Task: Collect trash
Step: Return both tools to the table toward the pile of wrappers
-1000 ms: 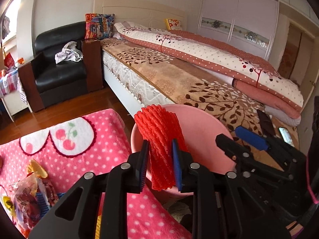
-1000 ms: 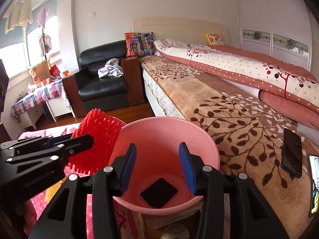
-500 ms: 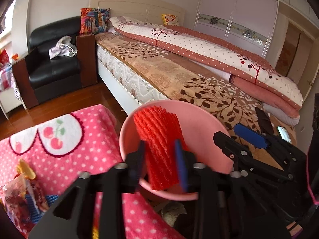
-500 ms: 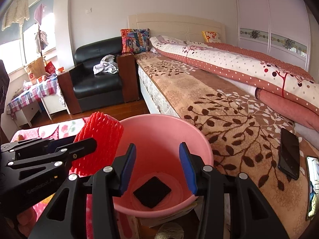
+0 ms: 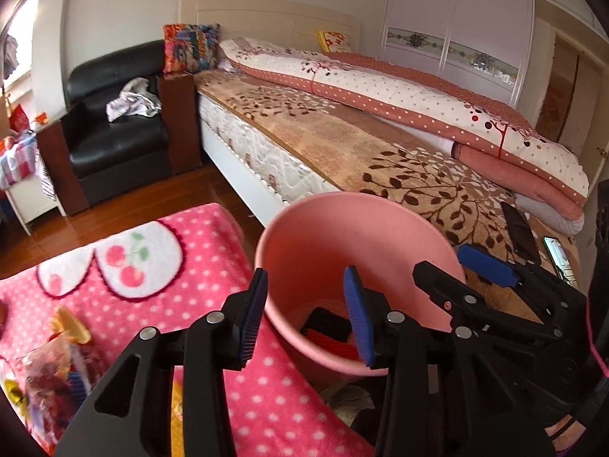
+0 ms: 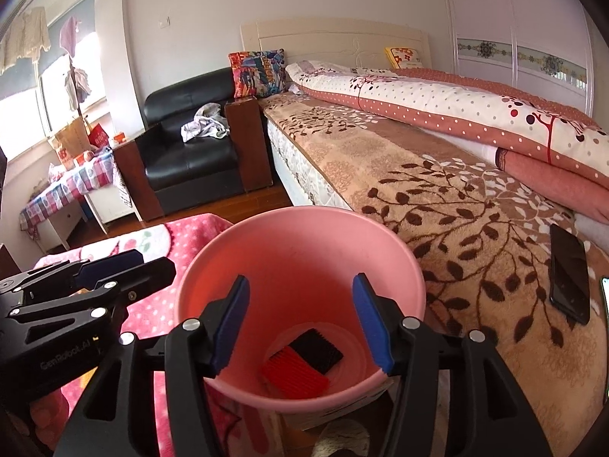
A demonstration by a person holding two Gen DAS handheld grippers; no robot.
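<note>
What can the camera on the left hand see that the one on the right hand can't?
Only the left view shows the snack wrappers lying on the pink blanket. Only the right view shows the checkered table by the window. Both show the pink bucket holding a red piece and a black piece, with the left tool and right tool open and empty.

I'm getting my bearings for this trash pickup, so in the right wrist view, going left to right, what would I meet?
Checked-cloth side table → black armchair → pink bucket → black phone on the leaf-patterned bed cover.
</note>
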